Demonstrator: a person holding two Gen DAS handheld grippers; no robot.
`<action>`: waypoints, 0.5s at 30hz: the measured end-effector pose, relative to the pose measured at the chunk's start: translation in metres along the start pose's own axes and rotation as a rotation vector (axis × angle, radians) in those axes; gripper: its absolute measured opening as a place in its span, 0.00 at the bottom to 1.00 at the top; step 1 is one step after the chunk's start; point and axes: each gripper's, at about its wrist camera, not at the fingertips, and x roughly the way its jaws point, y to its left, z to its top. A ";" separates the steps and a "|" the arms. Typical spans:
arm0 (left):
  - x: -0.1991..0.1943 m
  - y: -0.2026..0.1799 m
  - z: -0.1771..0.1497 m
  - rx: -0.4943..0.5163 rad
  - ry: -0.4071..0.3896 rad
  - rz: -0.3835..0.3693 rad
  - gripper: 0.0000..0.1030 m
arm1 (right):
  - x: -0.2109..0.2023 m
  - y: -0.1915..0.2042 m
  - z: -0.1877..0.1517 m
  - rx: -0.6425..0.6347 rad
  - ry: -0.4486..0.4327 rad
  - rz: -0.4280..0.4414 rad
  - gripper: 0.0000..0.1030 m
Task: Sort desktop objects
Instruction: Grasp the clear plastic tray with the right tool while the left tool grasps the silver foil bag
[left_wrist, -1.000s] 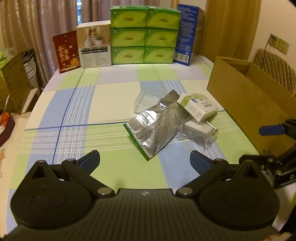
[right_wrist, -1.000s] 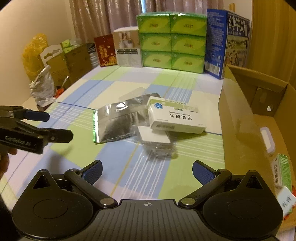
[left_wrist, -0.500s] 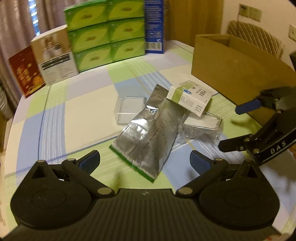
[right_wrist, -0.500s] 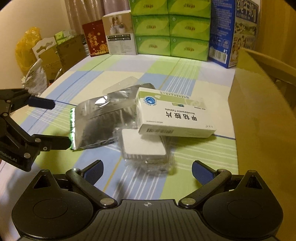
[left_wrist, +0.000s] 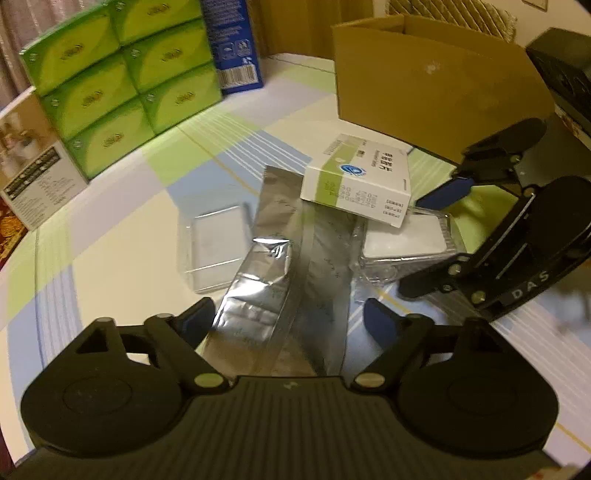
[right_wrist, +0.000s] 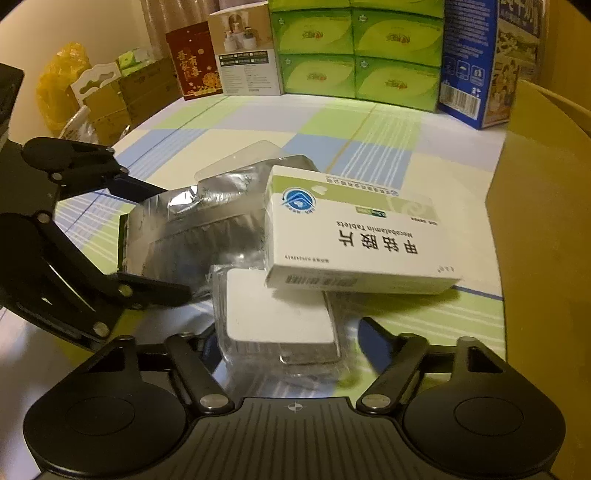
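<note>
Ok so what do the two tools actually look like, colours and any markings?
Both look alike. The left tool has a matte black ribbed body, two round black housings, black linkage arms with silver pivot pins, and blue finger pads. The right tool matches; seen from the left camera, its side bears white letters reading DAS. No cables or sleeves show.

Ahead of the left gripper (left_wrist: 288, 321) lay a foil pouch (left_wrist: 291, 273); a tablet box (left_wrist: 360, 181) rested on its far end, cardboard carton (left_wrist: 432, 92) behind.
</note>
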 end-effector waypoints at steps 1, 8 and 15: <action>0.002 0.000 0.001 0.003 0.005 0.000 0.79 | 0.000 0.001 0.001 -0.006 -0.001 0.001 0.61; -0.005 -0.010 0.003 -0.031 0.036 0.016 0.53 | -0.008 0.009 -0.003 -0.013 0.008 -0.021 0.51; -0.034 -0.034 -0.008 -0.203 0.057 0.038 0.43 | -0.040 0.019 -0.034 0.018 0.035 -0.059 0.51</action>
